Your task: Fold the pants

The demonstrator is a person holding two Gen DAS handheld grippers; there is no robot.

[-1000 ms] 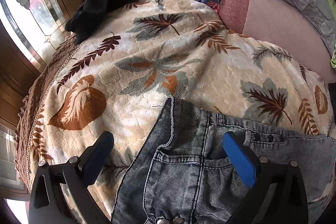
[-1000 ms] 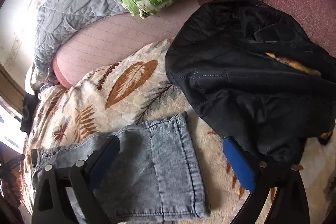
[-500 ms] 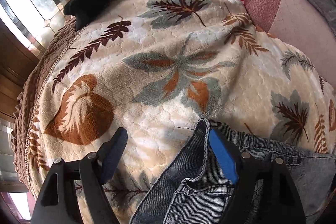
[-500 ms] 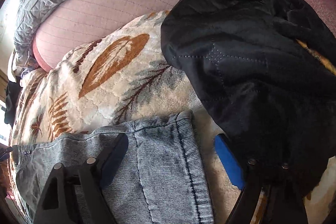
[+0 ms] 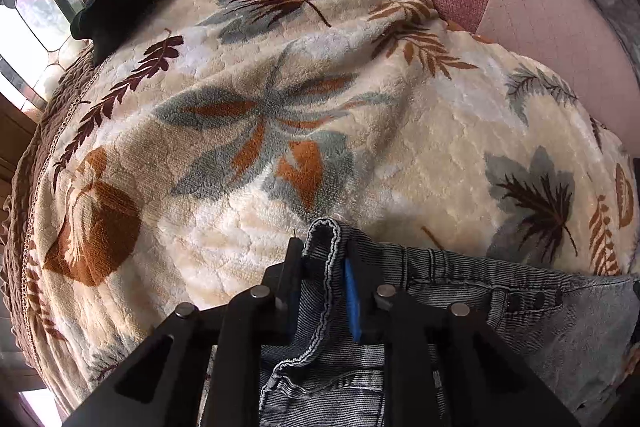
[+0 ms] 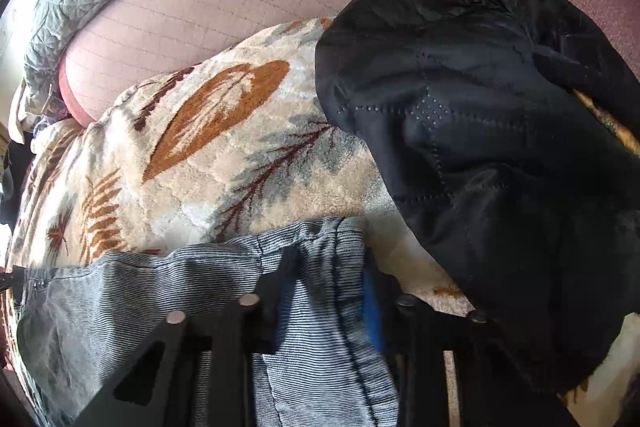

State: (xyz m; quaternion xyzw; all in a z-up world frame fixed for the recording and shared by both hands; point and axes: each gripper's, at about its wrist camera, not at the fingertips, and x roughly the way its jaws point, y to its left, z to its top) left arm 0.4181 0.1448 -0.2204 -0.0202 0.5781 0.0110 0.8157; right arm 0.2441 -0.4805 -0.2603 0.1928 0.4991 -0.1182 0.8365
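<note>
Now both grippers pinch the grey jeans (image 5: 460, 291), which lie on the leaf-patterned blanket (image 5: 280, 107). Left gripper (image 5: 322, 267) is clamped on the waistband corner; right gripper (image 6: 328, 267) is clamped on the hem end, just beside a black jacket (image 6: 480, 131).

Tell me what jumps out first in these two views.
The grey jeans lie across the near edge of a cream blanket with big leaf prints, and each end is pinched: the left gripper is shut on the waistband, the right gripper on the hem. In the right view, a bulky black jacket sits right beside the hem.
</note>
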